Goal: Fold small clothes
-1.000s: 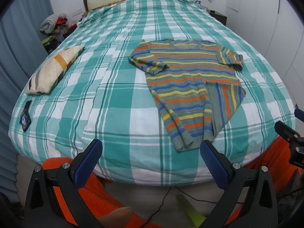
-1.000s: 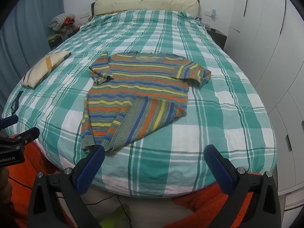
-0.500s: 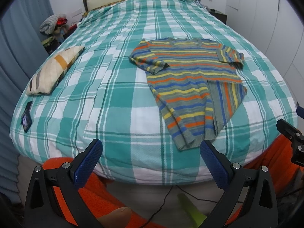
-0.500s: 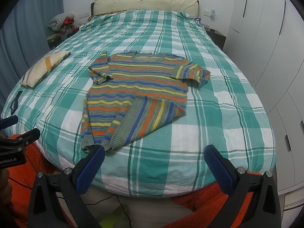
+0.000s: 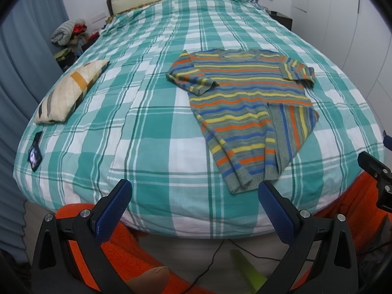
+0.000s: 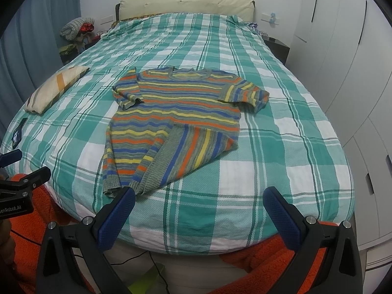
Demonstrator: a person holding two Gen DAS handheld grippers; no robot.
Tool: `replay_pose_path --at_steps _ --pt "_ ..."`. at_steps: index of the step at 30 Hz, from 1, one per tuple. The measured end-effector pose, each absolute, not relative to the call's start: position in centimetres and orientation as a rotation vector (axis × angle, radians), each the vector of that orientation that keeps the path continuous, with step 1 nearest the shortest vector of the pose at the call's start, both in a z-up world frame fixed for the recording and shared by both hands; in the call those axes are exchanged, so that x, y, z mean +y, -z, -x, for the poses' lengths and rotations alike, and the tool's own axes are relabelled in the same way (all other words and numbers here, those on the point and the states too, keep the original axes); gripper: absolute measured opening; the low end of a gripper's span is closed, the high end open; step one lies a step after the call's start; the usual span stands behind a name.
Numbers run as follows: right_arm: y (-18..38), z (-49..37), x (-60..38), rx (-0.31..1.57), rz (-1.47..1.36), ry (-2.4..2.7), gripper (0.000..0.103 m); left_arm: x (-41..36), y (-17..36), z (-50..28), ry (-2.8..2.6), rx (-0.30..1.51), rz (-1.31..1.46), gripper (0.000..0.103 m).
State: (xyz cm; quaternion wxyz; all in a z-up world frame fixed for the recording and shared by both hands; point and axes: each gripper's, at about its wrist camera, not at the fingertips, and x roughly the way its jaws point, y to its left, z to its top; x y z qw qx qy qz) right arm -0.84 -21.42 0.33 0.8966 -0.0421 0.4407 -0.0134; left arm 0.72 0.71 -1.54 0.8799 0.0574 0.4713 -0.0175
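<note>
Striped knit sweater (image 5: 245,103) lies flat near the foot of the bed (image 5: 152,132), neck toward the headboard, lower right corner already turned diagonally over the body: likely a first fold. Left hand-held gripper (image 5: 194,196) and right hand-held gripper (image 6: 199,201) both spread wide, empty, hovering off the bed's edge. Plaid teal cover; small pillow (image 5: 69,93) well left; white wardrobe doors (image 6: 348,61) at right.

right gripper (image 5: 377,171): you see only its tip, cut by frame edge
small dark phone-like object (image 5: 35,152): screen too small to read
bedside clothes pile (image 6: 77,28): items indistinct
</note>
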Motion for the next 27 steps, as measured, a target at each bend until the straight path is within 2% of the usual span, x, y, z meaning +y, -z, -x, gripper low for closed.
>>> replay_pose_path --at_steps 27 --pt "-0.49 1.06 -20.91 0.916 0.129 0.078 0.103 1.02 1.49 -0.42 0.034 0.979 -0.125 0.103"
